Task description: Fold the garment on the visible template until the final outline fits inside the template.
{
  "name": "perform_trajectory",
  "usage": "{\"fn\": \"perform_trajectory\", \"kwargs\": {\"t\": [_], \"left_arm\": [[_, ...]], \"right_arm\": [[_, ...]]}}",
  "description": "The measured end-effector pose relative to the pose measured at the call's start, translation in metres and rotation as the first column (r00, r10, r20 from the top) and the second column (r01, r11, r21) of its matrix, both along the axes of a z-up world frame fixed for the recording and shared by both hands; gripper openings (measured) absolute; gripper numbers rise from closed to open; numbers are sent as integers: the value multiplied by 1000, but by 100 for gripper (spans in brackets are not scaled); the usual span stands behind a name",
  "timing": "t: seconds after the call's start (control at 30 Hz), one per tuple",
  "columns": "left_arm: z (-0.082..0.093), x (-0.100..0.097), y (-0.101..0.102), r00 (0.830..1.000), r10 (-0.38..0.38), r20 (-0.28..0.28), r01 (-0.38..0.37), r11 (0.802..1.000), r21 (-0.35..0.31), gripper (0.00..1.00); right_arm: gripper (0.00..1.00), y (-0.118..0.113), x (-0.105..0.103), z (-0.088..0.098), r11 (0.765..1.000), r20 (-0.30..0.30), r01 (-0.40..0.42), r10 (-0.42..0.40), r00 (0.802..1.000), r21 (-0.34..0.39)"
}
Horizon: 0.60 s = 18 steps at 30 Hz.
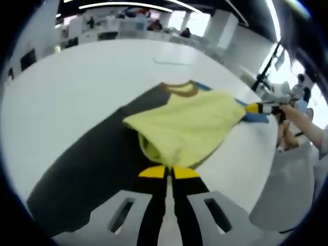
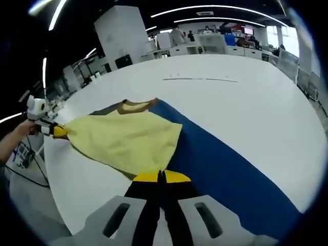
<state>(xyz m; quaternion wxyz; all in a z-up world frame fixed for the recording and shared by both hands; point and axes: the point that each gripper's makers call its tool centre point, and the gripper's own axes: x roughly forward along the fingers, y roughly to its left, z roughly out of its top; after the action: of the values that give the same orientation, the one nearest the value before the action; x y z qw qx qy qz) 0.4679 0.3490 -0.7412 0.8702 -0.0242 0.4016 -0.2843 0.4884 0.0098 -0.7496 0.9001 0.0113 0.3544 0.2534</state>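
Left gripper [image 1: 169, 171] and right gripper [image 2: 160, 177], jaws closed, are each pinching an opposite edge of one yellow garment [image 1: 187, 125], which is lying collar-up across one long template [image 1: 87, 169] on the white table [image 1: 77, 77], dark in one view and blue in the other, no readable writing.

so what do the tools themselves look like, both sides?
The two match. The left tool has two slim black jaws with yellow tips, rising from a pale grey body with two slanted slots. The right tool looks the same.
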Motion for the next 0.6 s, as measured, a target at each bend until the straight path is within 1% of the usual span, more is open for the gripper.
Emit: {"fn": "perform_trajectory", "kwargs": {"t": [0.2,0.4,0.6], "left_arm": [[-3,-7,1,1000,4,-12,-4,1000,-2,0],[-2,-11,4,1000,14,-7,-14,1000,-11,0],[-1,-18,4,1000,19,-4,-19,1000,-20,0]], "right_arm": [[1,-2,-5,4,1000,5,4,-4,1000,9],[1,1,-13,8,1000,22,-21,21,1000,-10],[1,0,-18,7,1000,19,-21,21,1000,-3]]}}
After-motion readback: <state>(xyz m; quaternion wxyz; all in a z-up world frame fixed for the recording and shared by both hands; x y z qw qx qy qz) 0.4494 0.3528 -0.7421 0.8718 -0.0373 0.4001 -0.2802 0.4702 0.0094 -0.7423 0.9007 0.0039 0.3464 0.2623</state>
